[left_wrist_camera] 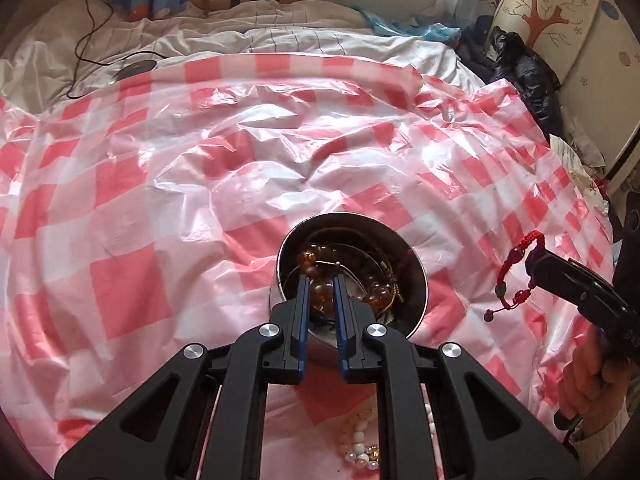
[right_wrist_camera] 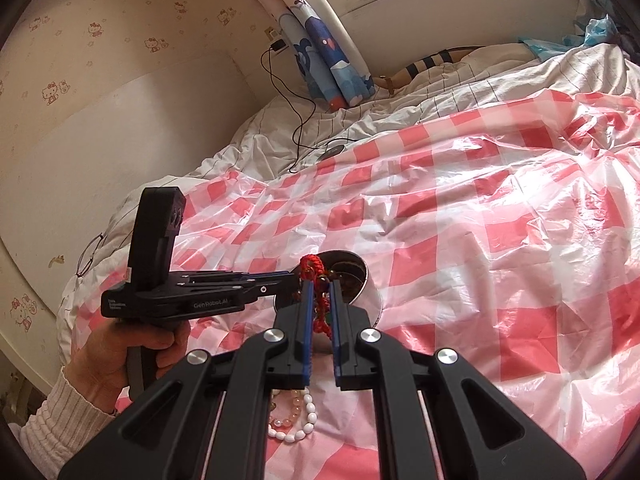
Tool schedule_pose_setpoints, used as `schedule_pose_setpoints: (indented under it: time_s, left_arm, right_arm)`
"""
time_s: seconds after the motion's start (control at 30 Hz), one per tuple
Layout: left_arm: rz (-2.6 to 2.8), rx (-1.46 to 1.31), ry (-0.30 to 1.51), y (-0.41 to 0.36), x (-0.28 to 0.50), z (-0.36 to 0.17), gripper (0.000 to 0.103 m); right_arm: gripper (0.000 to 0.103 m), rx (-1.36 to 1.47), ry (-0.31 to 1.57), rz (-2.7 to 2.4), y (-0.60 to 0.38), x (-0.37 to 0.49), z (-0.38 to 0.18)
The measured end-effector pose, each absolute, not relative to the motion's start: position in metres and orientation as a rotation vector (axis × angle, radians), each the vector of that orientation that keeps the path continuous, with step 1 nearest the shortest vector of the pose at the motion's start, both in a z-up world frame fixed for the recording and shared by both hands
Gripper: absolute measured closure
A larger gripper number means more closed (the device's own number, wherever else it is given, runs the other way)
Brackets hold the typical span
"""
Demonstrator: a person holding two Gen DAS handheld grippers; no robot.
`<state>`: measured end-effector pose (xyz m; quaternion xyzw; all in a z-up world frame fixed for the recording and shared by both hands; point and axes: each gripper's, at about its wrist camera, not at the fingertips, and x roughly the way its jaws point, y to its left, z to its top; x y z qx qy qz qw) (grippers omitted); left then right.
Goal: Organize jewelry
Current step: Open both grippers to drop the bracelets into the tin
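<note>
1. Red braided cord bracelet (left_wrist_camera: 516, 276) with small dark red beads and one green bead: at right in the left wrist view, it hangs loose from the tip of the right gripper (left_wrist_camera: 534, 258). In the right wrist view it shows in the lower centre, pinched between that gripper's (right_wrist_camera: 321, 300) narrowly set blue-lined fingers.
2. Round shiny steel bowl (left_wrist_camera: 416, 280), lower centre of the left wrist view: it holds amber bead strands (left_wrist_camera: 320, 264) and thin metal bangles; the exact count inside cannot be told.
3. Left gripper (left_wrist_camera: 321, 294): its fingers stand narrowly apart over the bowl's near rim, amber beads visible in the gap; whether they grip the beads cannot be told.
4. White oval-bead bracelet (right_wrist_camera: 304, 420) and pale peach bead bracelet (right_wrist_camera: 286, 408): two pieces lying together on the sheet, lower centre of the right wrist view, partly hidden by the gripper body.
5. Pink-and-white checked plastic sheet (left_wrist_camera: 140, 240): it covers the bed beneath everything. One bowl, two grippers.
</note>
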<state>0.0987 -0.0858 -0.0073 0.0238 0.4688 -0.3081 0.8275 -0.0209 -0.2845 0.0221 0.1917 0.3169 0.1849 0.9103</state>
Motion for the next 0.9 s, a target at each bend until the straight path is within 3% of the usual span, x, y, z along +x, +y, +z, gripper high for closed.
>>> schedule_pose_setpoints:
  time_s: [0.1, 0.17, 0.2, 0.47, 0.53, 0.63, 0.77, 0.83, 0.9]
  left_arm:
    - [-0.647, 0.018, 0.949, -0.070, 0.085, 0.003, 0.087]
    - [-0.626, -0.012, 0.911, -0.058, 0.074, 0.010, 0.067]
    - [-0.620, -0.030, 0.894, -0.053, 0.069, 0.013, 0.064]
    - [-0.601, -0.105, 0.885, -0.028, 0.056, 0.006, 0.055]
    - [-0.590, -0.121, 0.888, -0.023, 0.060, 0.005, 0.055]
    - [-0.587, -0.134, 0.873, -0.018, 0.061, 0.009, 0.054]
    - [-0.563, -0.131, 0.863, -0.014, 0.061, 0.013, 0.049]
    - [-0.558, -0.128, 0.867, -0.014, 0.062, 0.012, 0.047]
    - [-0.558, -0.124, 0.870, -0.015, 0.062, 0.012, 0.046]
  right_arm:
    - [0.094, 0.376, 0.657, 0.391, -0.276, -0.014, 0.022]
    - [0.094, 0.343, 0.657, 0.393, -0.268, -0.009, 0.024]
    - [0.094, 0.333, 0.658, 0.401, -0.265, -0.005, 0.024]
    - [0.094, 0.210, 0.763, 0.379, -0.230, 0.053, 0.006]
    - [0.075, 0.129, 0.815, 0.348, -0.220, 0.066, -0.006]
    - [0.067, 0.084, 0.858, 0.347, -0.215, 0.076, -0.016]
    - [0.060, 0.150, 0.745, 0.333, -0.234, 0.059, 0.011]
    - [0.049, 0.165, 0.688, 0.288, -0.247, 0.043, 0.027]
    - [0.049, 0.136, 0.700, 0.238, -0.256, 0.035, 0.028]
